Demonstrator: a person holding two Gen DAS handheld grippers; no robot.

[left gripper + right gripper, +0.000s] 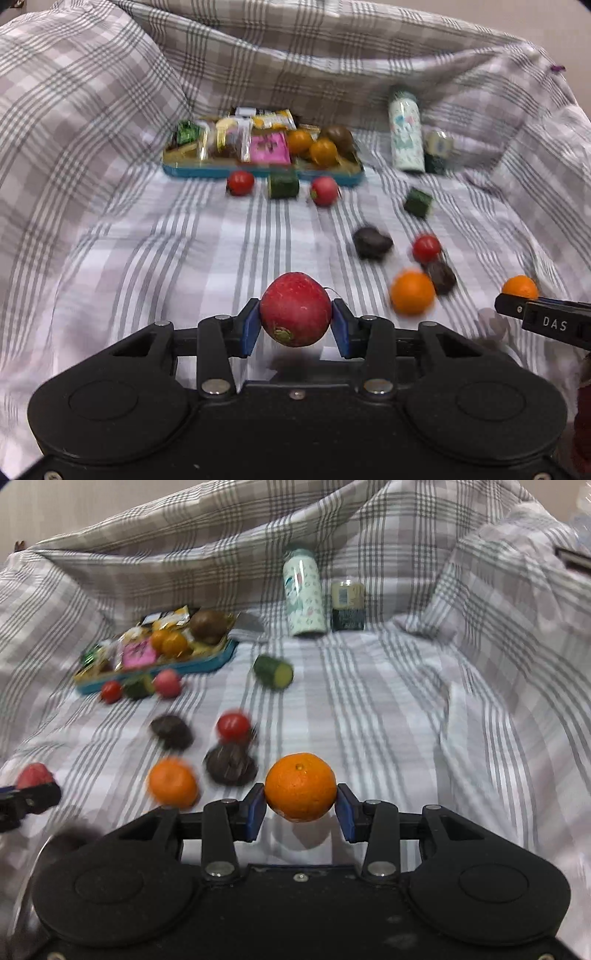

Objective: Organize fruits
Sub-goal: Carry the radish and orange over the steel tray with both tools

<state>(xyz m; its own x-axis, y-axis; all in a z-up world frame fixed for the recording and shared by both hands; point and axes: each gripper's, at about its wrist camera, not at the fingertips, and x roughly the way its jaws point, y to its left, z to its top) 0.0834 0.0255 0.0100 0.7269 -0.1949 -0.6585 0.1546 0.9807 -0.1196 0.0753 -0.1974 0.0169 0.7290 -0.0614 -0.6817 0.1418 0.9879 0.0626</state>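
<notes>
1. Two loads are in hand. My left gripper (295, 321) is clamped on a red radish-like fruit (295, 309), one blue pad (252, 326) on each flank; my right gripper (301, 805) is clamped the same way on a mandarin (301, 786).
2. Both loads appear lifted clear of the checked cloth (184, 251), each with a shadow beneath it.
3. I judge the step to be carrying both to the blue tray (258, 171). I would hold grip pressure steady, since round skins can slip between flat pads.
4. From the left gripper, the tray lies far ahead and slightly left. From the right gripper, it lies far ahead and well left.
5. I would route above the loose orange (173, 782) and dark pieces (231, 764), just ahead-left of the right gripper.
6. Motion blur hides which tray section is free.
</notes>
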